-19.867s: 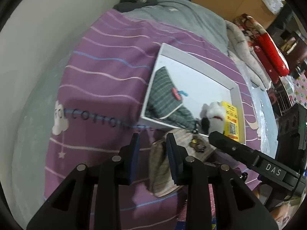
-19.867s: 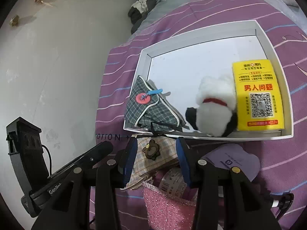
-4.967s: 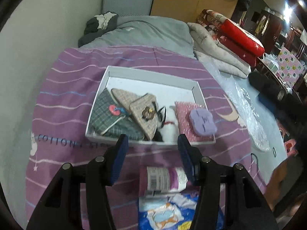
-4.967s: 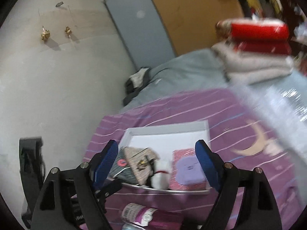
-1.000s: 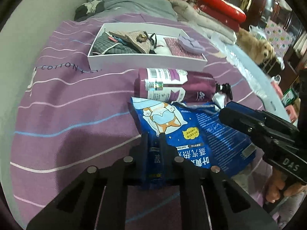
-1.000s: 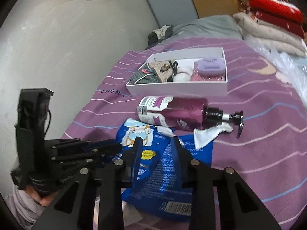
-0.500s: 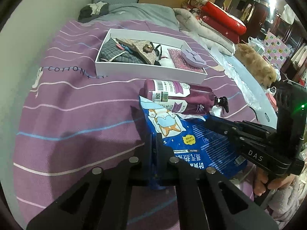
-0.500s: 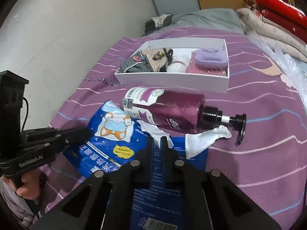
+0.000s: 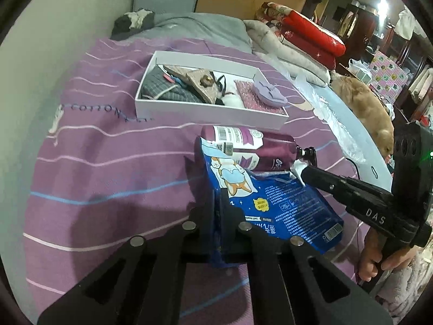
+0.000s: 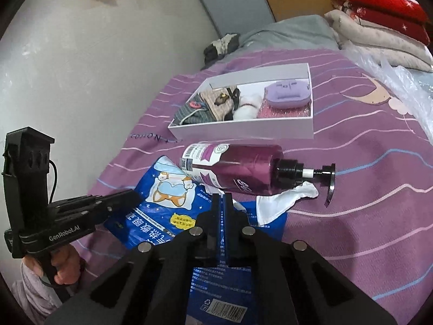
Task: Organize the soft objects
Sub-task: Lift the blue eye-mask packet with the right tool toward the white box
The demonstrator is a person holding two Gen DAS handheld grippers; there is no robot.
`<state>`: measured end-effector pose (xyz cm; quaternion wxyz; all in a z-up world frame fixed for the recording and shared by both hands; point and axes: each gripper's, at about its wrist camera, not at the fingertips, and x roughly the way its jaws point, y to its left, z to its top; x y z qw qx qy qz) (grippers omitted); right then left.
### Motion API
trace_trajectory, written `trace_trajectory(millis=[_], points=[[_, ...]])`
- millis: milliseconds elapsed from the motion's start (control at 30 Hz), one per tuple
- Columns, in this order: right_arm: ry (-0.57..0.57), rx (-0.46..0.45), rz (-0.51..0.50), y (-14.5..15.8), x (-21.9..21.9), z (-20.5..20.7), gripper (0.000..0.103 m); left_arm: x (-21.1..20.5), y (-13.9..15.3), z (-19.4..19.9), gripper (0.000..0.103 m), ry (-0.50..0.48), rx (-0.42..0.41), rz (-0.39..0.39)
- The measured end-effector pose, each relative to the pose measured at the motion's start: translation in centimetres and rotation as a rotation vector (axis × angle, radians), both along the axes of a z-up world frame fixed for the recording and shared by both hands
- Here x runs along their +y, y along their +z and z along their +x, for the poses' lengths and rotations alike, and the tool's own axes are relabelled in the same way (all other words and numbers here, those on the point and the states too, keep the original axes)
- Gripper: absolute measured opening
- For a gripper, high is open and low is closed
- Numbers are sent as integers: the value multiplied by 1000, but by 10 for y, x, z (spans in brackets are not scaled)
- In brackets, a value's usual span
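**Blue pouch pinched by both tools; one box filled on the bed**

One white box point(image 10: 243, 130) is seen on the purple striped bedspread point(image 9: 108, 162). Inside it, from left to right in the right wrist view, are noted: one grey plaid pouch point(image 10: 189, 115), one beige checked pouch point(image 10: 219, 103) bearing a small bear badge, one white plush toy point(image 10: 247, 107), and one pink glittery pad point(image 10: 281, 112) with one lilac purse point(image 10: 286, 92) lying on top of it. The items are packed side by side, overlapping at the edges.

Just in front of the box one maroon pump bottle point(image 10: 243, 168) lies on its side, pump head to the right. One blue pouch point(image 9: 270, 203) (printed with a cartoon dog) lies partly under the bottle's label end, with one white scrap point(image 10: 286, 197) beside it.

The left tool point(image 9: 217, 205) is closed on the pouch's near edge, which is raised and folded between the pads. The right tool point(image 10: 222, 203), whose jaws have just been closing, is pressed shut on the opposite part of the same pouch. Both tools are angled downward toward the bed. Each is gripped by a hand point(image 10: 65, 268) at its handle; a fuzzy sleeve point(image 10: 35, 292) is visible at the wrist.
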<state>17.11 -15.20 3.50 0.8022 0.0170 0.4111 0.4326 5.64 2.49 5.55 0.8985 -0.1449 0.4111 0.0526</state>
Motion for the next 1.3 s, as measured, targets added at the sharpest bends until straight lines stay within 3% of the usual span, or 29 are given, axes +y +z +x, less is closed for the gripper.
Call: trace_trajectory(millis=[100,233,267,433,600,633,667,700,1033,1300], points=[[32,-26,-18,0,5,-4,2,2,1,0,4,13,12,10],[37,-71,-52,0,9,-7,27,6,-1,1,4,36,28,7],[40,-86,-58,1,9,-7,29,7,-1,1,4,38,29,8],[69,-160,-121,4,18,-7,29,6,0,1,4,36,28,17],[154,-182,-263,-13,46,-8,29,5,3,2,4,28,26,20],[156,-170,-294,-18,51,-6,27,6,3,2,4,29,26,19],[150,-164,-310,-21,53,-6,15,6,4,1,4,29,25,17],[142,-162,-316,-23,53,-5,13,6,5,1,4,29,23,14],[130,-63,-80,13,26,-1,9,10,36,0,2,10,-36,-47],[86,-58,-47,53,28,11,9,20,77,17,1,13,-107,-16]])
